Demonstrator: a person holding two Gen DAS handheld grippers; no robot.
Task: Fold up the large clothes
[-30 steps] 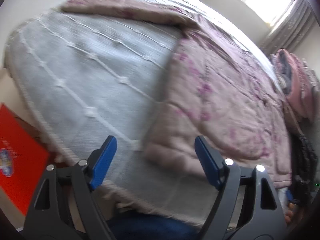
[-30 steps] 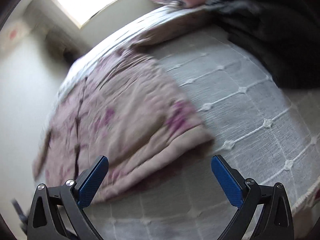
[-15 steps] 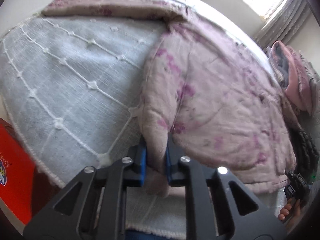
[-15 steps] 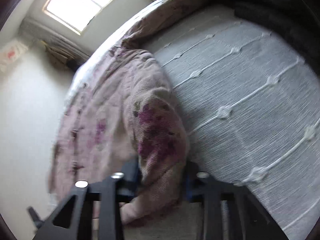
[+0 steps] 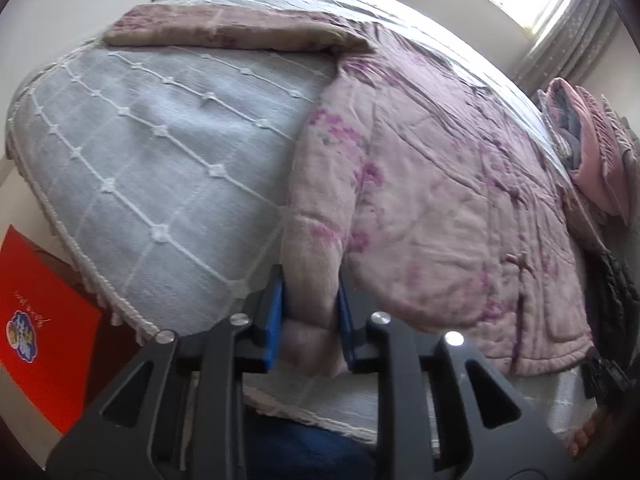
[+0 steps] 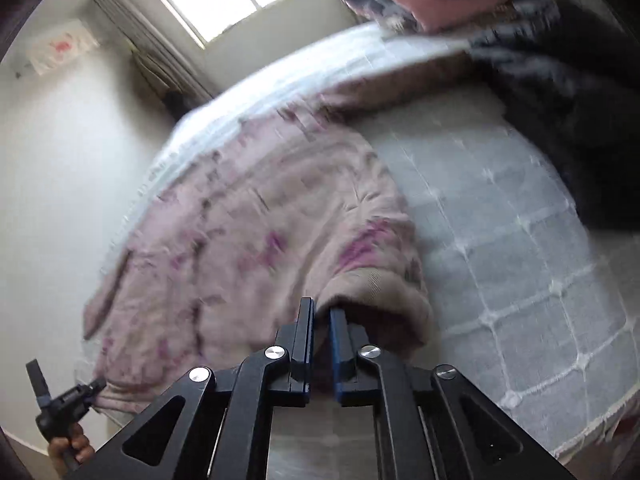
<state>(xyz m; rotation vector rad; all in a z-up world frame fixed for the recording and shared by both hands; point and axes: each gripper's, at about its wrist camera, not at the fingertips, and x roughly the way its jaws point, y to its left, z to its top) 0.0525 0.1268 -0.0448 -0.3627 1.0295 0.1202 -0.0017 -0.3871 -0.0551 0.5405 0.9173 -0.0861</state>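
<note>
A second ago both pairs of tongs were standing wide above the bed; now each is being kept on a corner of the pink quilted garment [image 5: 440, 208], which is lying spread across the grey bedspread [image 5: 160, 152].

In the left wrist view, a red carton [image 5: 44, 320] is being cut off by the frame edge at far left. Next to it the bedspread, woven, crossed by white corded diamonds with small knots, is being shown draping over the mattress edge. The left gripper [image 5: 310, 304] is being held on a thick rolled hem of the garment, its blue pads pressing the padding while the jaws are easing slightly apart. The garment is soft, puckered, printed with purple flowers.

In the right wrist view, heavily blurred, the right gripper [image 6: 322, 320] is nearly closed on a bunched corner lifted off the bedspread [image 6: 520, 280]. A dark heap [image 6: 580, 112] at right is too smeared to identify.
</note>
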